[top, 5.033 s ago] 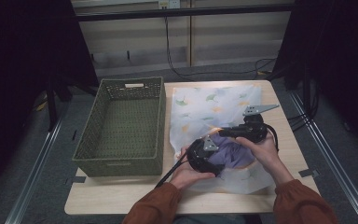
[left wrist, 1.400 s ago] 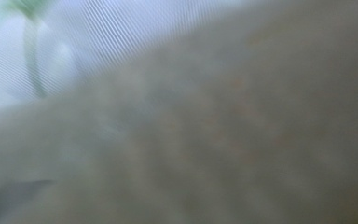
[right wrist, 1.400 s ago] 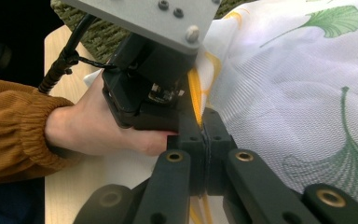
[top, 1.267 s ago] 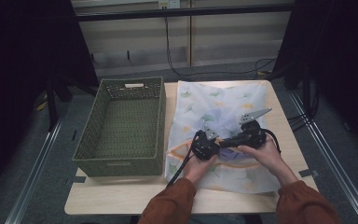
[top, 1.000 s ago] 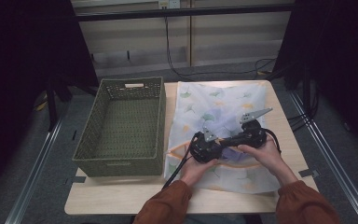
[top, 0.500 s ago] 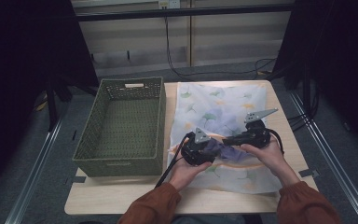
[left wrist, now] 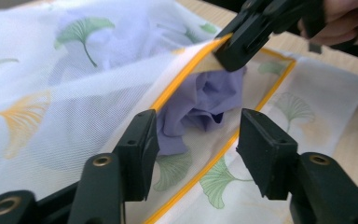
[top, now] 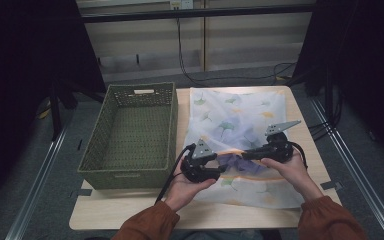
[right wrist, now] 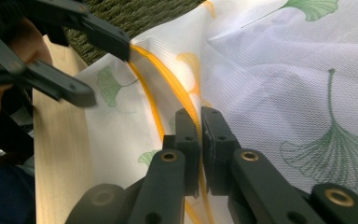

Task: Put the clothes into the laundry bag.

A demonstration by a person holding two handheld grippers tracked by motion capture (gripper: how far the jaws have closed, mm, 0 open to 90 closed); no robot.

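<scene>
Dark curtains and a pale back wall are seen behind a wooden counter [top: 130, 220], on which a green woven basket [top: 130, 132] is set at the left and a white mesh bag [top: 237, 112] printed with ginkgo leaves is spread at the right. The bag is laid with its long axis running away from the person, and its orange-edged opening [left wrist: 186, 86] is turned toward the near edge, between the two hands.

The right tongs [right wrist: 200, 140] are pressed shut on the upper orange hem, which is held lifted off the lower layer. The left tongs [left wrist: 196, 140] are held wide open with nothing between the jaws, aimed straight into the gap. A crumpled purple cloth [left wrist: 200, 105] is seen just beyond those open jaws, inside the mouth of the bag, so the left hand is judged the nearer one to it.

From the high view, the purple cloth [top: 240, 155] is made out only as a dim patch between the tongs, and the jaw states cannot be read. In the left gripper view the raised hem, the cloth and the open gap are laid plain. In the right gripper view the pinch on the hem is confirmed, and the left tongs [right wrist: 88, 70] are shown spread apart at the bag's edge, with the basket beyond.
</scene>
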